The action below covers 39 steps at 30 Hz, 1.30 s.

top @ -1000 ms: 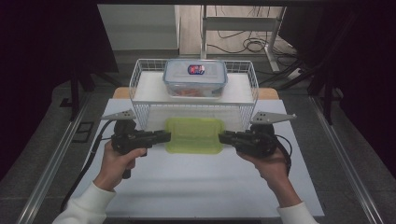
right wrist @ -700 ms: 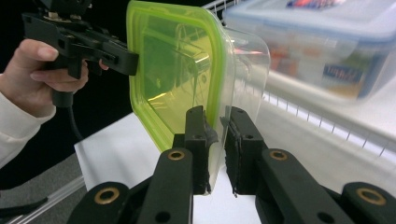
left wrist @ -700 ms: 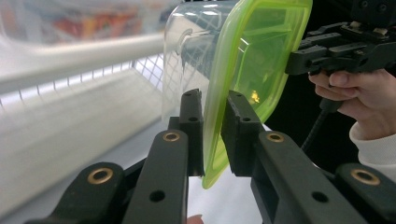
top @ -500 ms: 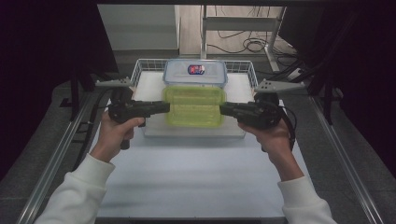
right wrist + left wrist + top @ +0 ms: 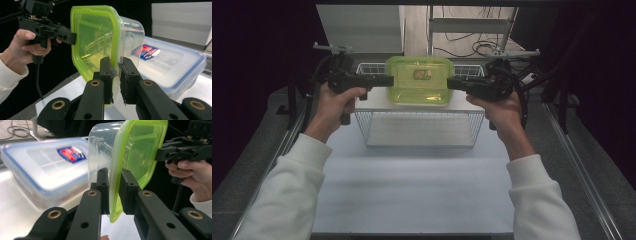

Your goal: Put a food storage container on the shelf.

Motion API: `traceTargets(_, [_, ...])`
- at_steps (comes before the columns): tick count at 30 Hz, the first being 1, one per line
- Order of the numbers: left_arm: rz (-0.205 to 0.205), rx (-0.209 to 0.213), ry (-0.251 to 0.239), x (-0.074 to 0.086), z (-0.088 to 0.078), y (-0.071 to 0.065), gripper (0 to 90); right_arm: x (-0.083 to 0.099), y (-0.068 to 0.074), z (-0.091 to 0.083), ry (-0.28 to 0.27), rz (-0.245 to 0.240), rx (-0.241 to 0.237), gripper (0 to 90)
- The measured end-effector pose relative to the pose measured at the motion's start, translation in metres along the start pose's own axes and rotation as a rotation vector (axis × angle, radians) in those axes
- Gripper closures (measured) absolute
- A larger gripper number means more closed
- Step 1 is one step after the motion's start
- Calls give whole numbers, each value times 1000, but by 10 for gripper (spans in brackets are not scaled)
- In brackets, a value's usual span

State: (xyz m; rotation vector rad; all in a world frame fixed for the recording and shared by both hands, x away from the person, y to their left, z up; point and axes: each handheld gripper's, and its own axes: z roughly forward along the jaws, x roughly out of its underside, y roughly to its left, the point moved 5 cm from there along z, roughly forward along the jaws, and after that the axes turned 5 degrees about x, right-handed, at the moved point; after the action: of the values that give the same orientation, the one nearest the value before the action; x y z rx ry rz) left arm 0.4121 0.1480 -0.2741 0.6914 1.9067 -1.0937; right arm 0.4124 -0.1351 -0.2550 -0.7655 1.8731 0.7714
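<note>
1. Left gripper (image 5: 384, 80): jaws clamped on one end rim of the green-lidded container (image 5: 419, 80).
2. Right gripper (image 5: 454, 82): jaws clamped on the opposite rim.
3. Container held aloft over the blue-lidded container (image 5: 42, 167) on the wire rack (image 5: 419, 127).

Dim all round in the high view: black at both sides, light falling from above onto the white table (image 5: 412, 185), which glows pale and flat. The green-lidded box (image 5: 419, 80) between the tongs shines brightest. In the left gripper view, white glare spots sit on the clear box wall above the tongs, and the blue-rimmed box (image 5: 42, 170) beyond is soft. In the right gripper view, reflections streak the green lid; the near jaws blur slightly.
</note>
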Motion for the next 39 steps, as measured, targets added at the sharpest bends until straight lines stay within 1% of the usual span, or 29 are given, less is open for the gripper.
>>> traceTargets(3, [-2, -11, 19, -11, 4, 11, 800, -7, -8, 7, 3, 12, 11, 803])
traceTargets(5, [-9, -6, 22, -18, 5, 19, 800, -12, -13, 12, 4, 19, 14, 802])
traceTargets(8, [-23, -3, 26, -24, 8, 30, 801, -18, -21, 21, 9, 33, 10, 803])
traceTargets(10, [-31, -7, 29, -26, 10, 36, 801, -21, -27, 26, 11, 42, 8, 803])
traceTargets(12, [-48, -11, 32, -27, 13, 43, 801, -21, -34, 33, 20, 62, 5, 804])
traceTargets(14, [-73, -16, 37, -26, 18, 50, 802, -21, -41, 39, 33, 83, 3, 804])
traceTargets(17, [-99, -19, 34, -27, 24, 59, 802, -21, -52, 46, 36, 114, 1, 805])
traceTargets(19, [-122, -19, 35, -27, 28, 64, 802, -21, -59, 50, 39, 145, -5, 805])
traceTargets(20, [-135, -12, 28, -28, 29, 66, 801, -20, -62, 53, 43, 159, -8, 804])
traceTargets(21, [-142, -14, 23, -29, 30, 68, 800, -19, -65, 55, 45, 172, -10, 805])
traceTargets(22, [-142, -18, 21, -30, 31, 68, 800, -19, -69, 56, 38, 190, -22, 805])
traceTargets(23, [-140, -24, 20, -31, 31, 69, 799, -19, -70, 57, 36, 198, -25, 804])
traceTargets(24, [-149, -26, 15, -32, 32, 70, 799, -19, -72, 59, 41, 209, -25, 804])
traceTargets(25, [-160, -22, 11, -33, 32, 72, 796, -19, -73, 60, 42, 226, -31, 803])
traceTargets(26, [-167, -20, 7, -33, 33, 73, 793, -20, -75, 61, 45, 259, -35, 802])
traceTargets(27, [-184, -13, -2, -33, 34, 74, 790, -20, -76, 62, 45, 275, -39, 800])
traceTargets(29, [-234, -4, -16, -35, 35, 79, 778, -21, -79, 64, 49, 294, -44, 792])
traceTargets(30, [-246, -2, -19, -36, 36, 80, 776, -21, -81, 65, 52, 316, -47, 787])
traceTargets(31, [-276, 3, -28, -37, 37, 82, 774, -21, -82, 66, 49, 333, -50, 784])
traceTargets(32, [-287, 9, -31, -37, 37, 83, 770, -20, -85, 67, 44, 361, -57, 781])
traceTargets(35, [-325, 33, -45, -38, 39, 89, 760, -18, -89, 70, 38, 407, -67, 777])
traceTargets(36, [-332, 34, -47, -38, 39, 90, 756, -18, -91, 72, 41, 421, -62, 772])
traceTargets(37, [-340, 37, -49, -38, 40, 91, 755, -18, -92, 73, 37, 428, -60, 767])
traceTargets(39, [-348, 40, -46, -37, 42, 93, 744, -16, -95, 77, 49, 440, -42, 742])
